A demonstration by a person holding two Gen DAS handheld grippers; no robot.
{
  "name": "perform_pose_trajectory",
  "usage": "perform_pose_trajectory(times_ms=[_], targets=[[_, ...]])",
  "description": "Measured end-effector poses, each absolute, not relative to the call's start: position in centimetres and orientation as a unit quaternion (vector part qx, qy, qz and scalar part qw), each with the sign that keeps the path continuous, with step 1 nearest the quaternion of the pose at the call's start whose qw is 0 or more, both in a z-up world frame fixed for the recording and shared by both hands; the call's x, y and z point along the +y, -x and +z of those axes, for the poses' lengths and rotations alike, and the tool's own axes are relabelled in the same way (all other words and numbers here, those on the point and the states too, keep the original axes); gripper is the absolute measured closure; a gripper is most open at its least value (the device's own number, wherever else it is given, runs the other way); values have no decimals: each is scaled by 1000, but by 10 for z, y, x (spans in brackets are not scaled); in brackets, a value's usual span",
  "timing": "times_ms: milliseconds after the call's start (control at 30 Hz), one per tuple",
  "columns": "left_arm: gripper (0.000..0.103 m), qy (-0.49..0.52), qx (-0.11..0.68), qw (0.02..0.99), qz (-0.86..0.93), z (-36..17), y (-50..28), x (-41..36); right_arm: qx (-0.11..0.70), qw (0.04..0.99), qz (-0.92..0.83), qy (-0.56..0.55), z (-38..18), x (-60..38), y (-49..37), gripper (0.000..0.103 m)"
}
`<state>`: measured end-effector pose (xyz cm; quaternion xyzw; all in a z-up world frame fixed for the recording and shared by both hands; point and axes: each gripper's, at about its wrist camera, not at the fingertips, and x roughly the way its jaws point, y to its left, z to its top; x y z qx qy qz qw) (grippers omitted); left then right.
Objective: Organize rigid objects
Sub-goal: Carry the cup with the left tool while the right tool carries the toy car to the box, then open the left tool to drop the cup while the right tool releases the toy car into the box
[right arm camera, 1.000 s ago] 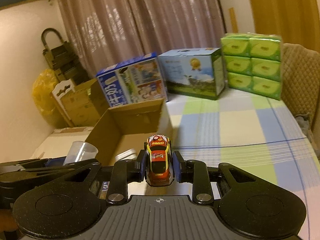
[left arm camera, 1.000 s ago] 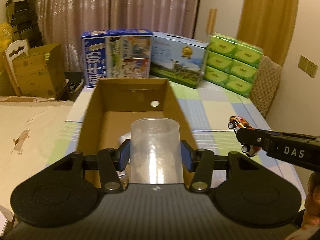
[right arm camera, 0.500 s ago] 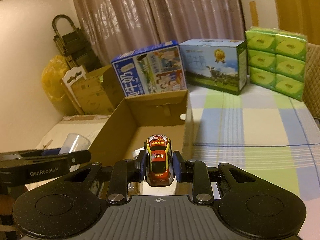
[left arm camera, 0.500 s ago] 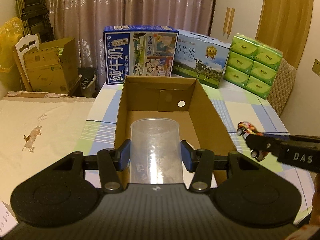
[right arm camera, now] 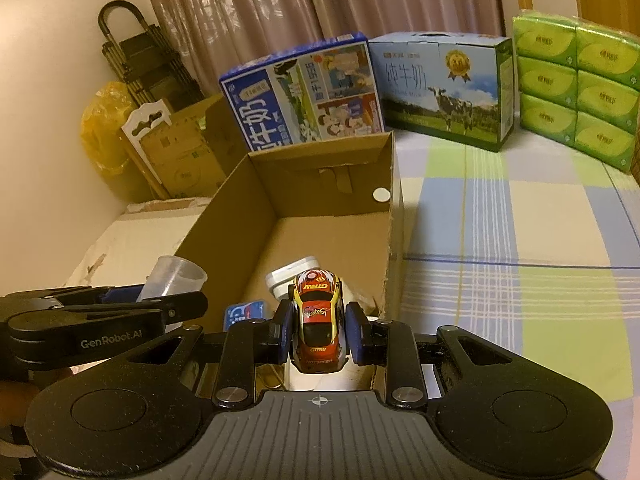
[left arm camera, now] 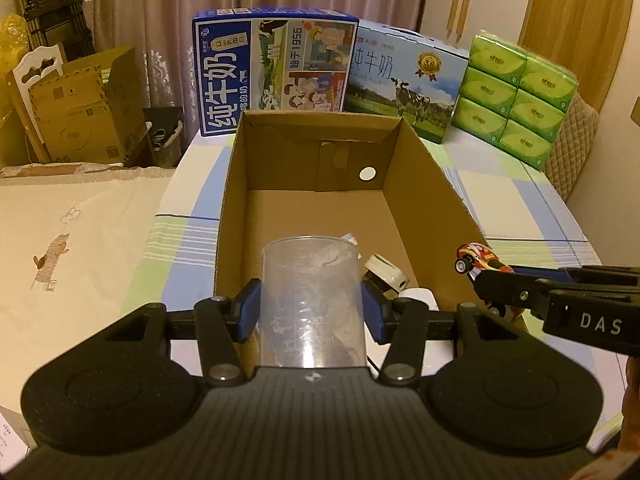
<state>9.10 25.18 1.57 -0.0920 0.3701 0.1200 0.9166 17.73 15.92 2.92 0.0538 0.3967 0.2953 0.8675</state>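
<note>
Over the near end of the cardboard box (left arm camera: 436, 168), the left tongs (left arm camera: 311, 312) clamp a light, slick, stiff clear measuring cup (left arm camera: 312, 300) mid-wall, while the right tongs (right arm camera: 318, 332) pinch a small hard toy car (right arm camera: 318, 320) by its flanks

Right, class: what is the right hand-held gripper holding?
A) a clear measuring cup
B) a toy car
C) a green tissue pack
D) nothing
B: the right hand-held gripper is clamped on the red and yellow toy car; the clear cup sits in the left hand-held gripper.
</note>
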Motion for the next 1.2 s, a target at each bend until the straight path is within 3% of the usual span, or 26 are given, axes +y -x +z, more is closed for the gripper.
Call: perform_pose_trajectory(times_ms=[200,267,300,1200], targets=[[56,89,373,916,116,15,-98,251,400,866,296,-54,28,163,-179,78],[48,88,376,915,117,15,-100,252,401,865,296,-55,28,164,-179,78],[38,87,379,914,120,15,-100,253,400,866,296,-55,28,164,-179,78],[38,81,369,918,123,26,-75,252,396,865,306,-48,37,173,-170,78]])
